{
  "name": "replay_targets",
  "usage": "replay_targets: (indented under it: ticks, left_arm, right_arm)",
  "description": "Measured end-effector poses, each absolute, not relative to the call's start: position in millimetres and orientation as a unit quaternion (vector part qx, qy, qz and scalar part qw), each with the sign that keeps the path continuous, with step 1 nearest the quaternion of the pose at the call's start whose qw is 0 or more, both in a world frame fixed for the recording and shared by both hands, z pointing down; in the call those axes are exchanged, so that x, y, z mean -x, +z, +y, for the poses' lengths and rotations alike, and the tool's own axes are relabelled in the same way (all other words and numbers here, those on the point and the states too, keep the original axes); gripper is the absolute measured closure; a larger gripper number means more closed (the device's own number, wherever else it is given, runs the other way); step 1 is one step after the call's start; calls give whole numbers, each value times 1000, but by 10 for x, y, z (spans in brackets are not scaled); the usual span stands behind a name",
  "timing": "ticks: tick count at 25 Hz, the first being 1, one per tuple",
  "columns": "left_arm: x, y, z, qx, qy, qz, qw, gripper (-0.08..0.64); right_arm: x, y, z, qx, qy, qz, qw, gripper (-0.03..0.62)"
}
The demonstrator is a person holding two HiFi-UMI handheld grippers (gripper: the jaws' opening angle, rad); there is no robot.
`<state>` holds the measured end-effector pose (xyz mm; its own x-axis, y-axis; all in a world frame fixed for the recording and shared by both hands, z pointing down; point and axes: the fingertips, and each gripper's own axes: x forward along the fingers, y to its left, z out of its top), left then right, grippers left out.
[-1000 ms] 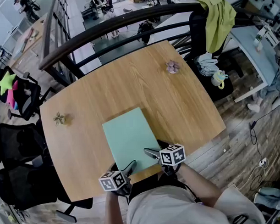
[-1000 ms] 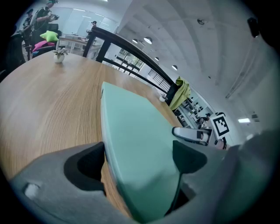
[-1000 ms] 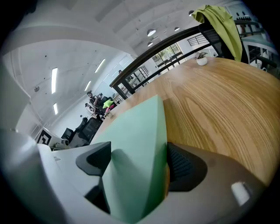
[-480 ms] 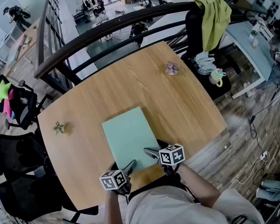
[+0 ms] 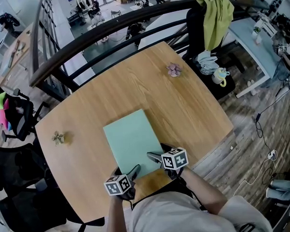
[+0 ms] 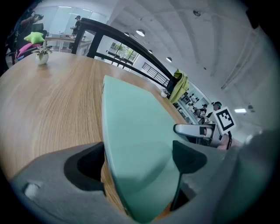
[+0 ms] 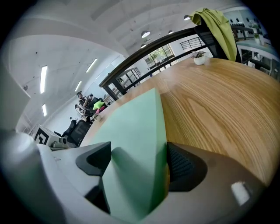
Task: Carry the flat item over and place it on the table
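Note:
The flat item is a pale green board [image 5: 131,140] lying on the round-cornered wooden table [image 5: 192,106], its near end by the table's front edge. My left gripper [image 5: 136,170] holds the board's near left corner and my right gripper [image 5: 152,157] its near right corner. In the left gripper view the board [image 6: 135,127] runs edge-on between the jaws of the left gripper [image 6: 138,162], with both pads against it. The right gripper view shows the same: the board [image 7: 135,131] is pinched in the right gripper [image 7: 138,164].
A small purple plant [image 5: 173,69] sits near the table's far right edge and another small plant [image 5: 58,137] at the left edge. A black railing [image 5: 109,31] runs behind the table. Black chairs [image 5: 16,160] stand at the left; a green cloth [image 5: 215,13] hangs at the far right.
Only the head camera's view has shifted a little. The board and both grippers stay in the same place on the table.

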<state>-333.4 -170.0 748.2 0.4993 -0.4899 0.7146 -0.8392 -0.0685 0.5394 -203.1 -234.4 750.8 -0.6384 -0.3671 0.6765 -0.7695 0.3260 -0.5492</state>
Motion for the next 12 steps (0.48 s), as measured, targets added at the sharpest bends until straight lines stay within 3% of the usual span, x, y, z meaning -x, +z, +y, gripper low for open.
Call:
replay_targets:
  ticks: [12]
  left_arm:
    - [3357,7646,-1885,-702,183,-478,495,57]
  right_arm:
    - [2046,7640,-2513,-365,450,-780,236,181]
